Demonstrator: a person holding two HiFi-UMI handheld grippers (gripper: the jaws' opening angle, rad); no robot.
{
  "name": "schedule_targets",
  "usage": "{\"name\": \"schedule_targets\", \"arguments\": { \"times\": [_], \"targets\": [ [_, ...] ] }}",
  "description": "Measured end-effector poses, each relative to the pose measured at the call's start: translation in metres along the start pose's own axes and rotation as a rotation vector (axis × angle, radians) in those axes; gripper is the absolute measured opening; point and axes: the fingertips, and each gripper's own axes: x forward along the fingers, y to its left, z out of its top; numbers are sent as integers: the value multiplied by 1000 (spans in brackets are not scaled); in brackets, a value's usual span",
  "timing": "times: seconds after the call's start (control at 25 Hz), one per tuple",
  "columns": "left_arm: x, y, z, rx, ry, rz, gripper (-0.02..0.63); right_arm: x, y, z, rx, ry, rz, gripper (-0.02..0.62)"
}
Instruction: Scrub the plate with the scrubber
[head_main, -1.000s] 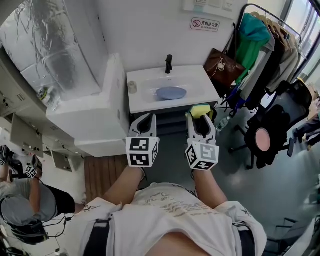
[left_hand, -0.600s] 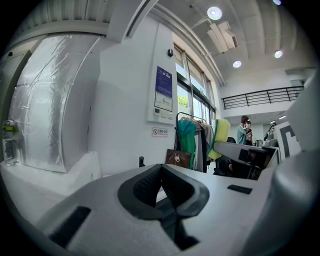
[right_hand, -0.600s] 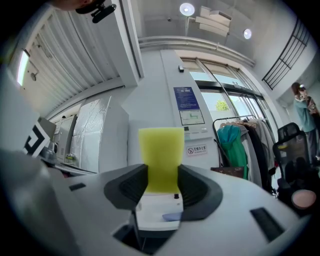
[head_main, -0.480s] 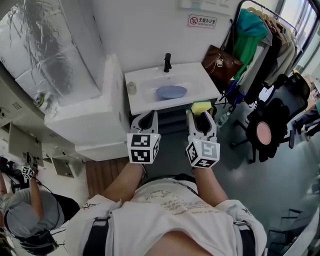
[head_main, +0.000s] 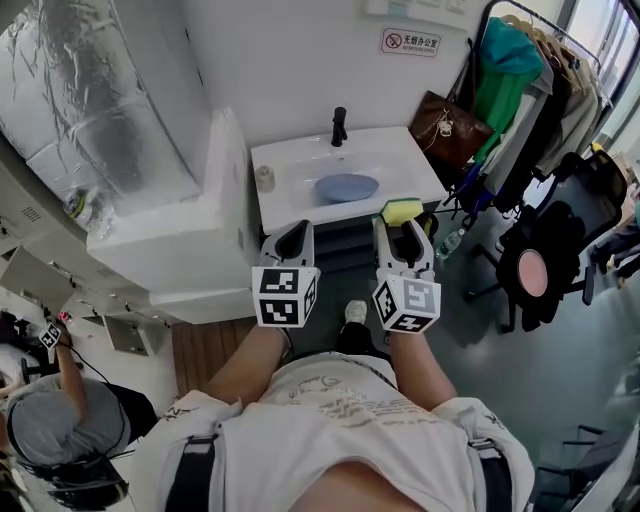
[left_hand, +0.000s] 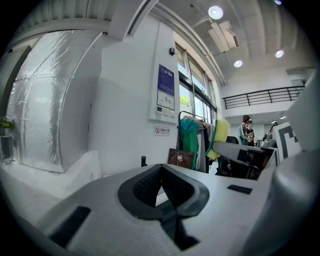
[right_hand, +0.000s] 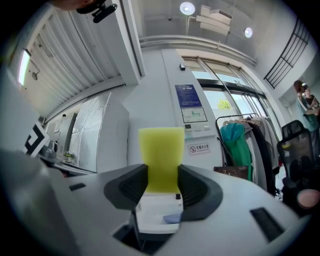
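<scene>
Head view: a foot (head_main: 354, 312) has just stepped out toward the plate (head_main: 347, 187). The scrubber (head_main: 402, 211) is clamped in the right hand-held gripper (head_main: 402, 230), the left hand-held gripper (head_main: 296, 234) is pinched together; scrubbing's next.

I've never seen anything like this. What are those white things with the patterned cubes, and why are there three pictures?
There is no robot here. A person wears a head camera that looks down at their own arms. Each hand holds a white two-jaw gripper, and the cubes are part of the grippers. The other two pictures come from cameras riding on each gripper, looking along its jaws. The left gripper is shut and empty. The right gripper is clamped on a yellow scrubber. Ahead stands a white washstand with a black tap and a blue plate lying on it, not yet scrubbed.
</scene>
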Motion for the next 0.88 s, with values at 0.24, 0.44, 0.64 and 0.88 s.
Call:
{"name": "schedule_targets", "arguments": {
  "times": [0.24,0.44,0.64,0.88],
  "targets": [
    [32,12,3,-17,6,14,21,37,-8,-11,6,12,28,192],
    [63,21,2,-26,10,13,21,66,-22,-19,5,13,24,192],
    [100,30,6,-17,9,8,21,95,-38,-28,6,14,17,192],
    [152,43,20,-23,-7,1,21,145,-56,-29,-14,17,23,192]
  ]
}}
